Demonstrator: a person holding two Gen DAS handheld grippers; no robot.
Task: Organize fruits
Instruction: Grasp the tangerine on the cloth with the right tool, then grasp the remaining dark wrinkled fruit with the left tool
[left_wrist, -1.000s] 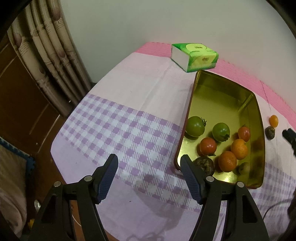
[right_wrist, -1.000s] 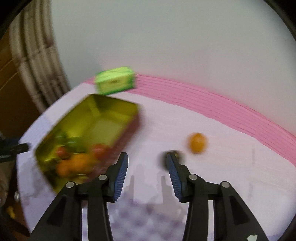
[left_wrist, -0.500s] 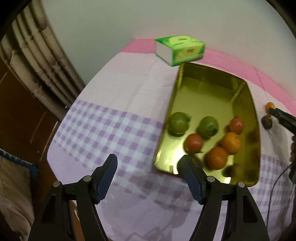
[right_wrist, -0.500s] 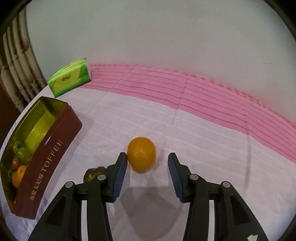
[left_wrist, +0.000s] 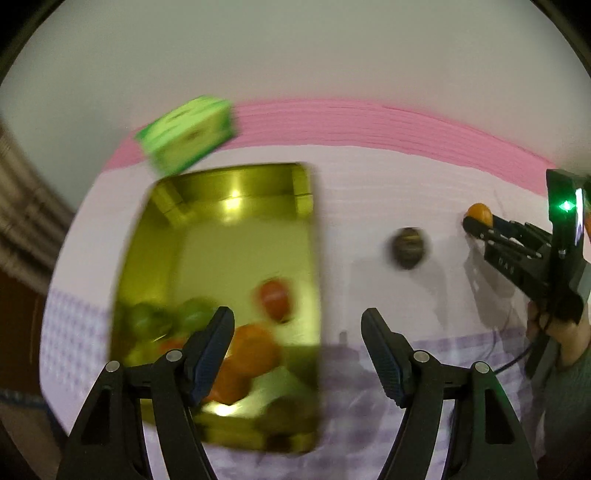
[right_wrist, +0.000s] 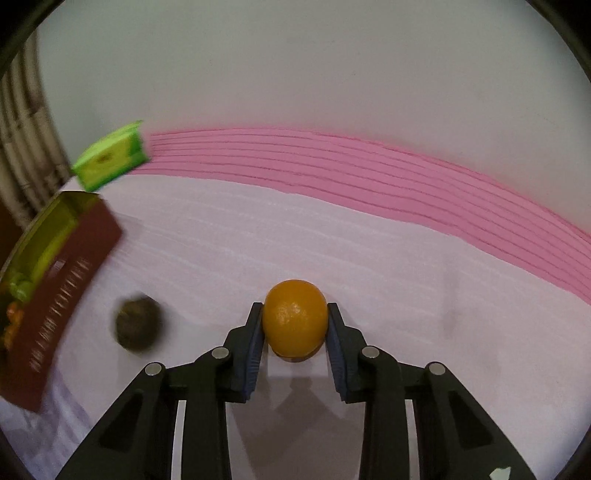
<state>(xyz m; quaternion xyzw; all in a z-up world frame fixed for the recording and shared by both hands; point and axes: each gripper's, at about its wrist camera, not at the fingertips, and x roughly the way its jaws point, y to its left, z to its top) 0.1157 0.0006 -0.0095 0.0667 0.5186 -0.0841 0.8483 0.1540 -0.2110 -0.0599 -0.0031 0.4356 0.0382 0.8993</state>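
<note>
Right hand-held gripper (right_wrist: 294, 332) pinches the orange (right_wrist: 295, 323) on the tablecloth (right_wrist: 332, 243); left hand-held gripper (left_wrist: 297, 350) spread

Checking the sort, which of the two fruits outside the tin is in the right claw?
The orange one, clamped between the right claw pads; the dark brown fruit sits loose nearer the tin.

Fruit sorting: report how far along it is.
Done: several tomatoes and oranges lie in the gold tin. In hand: the right gripper is shut on the orange. Left: that orange and the dark brown fruit on the cloth. The left gripper is open.
</note>
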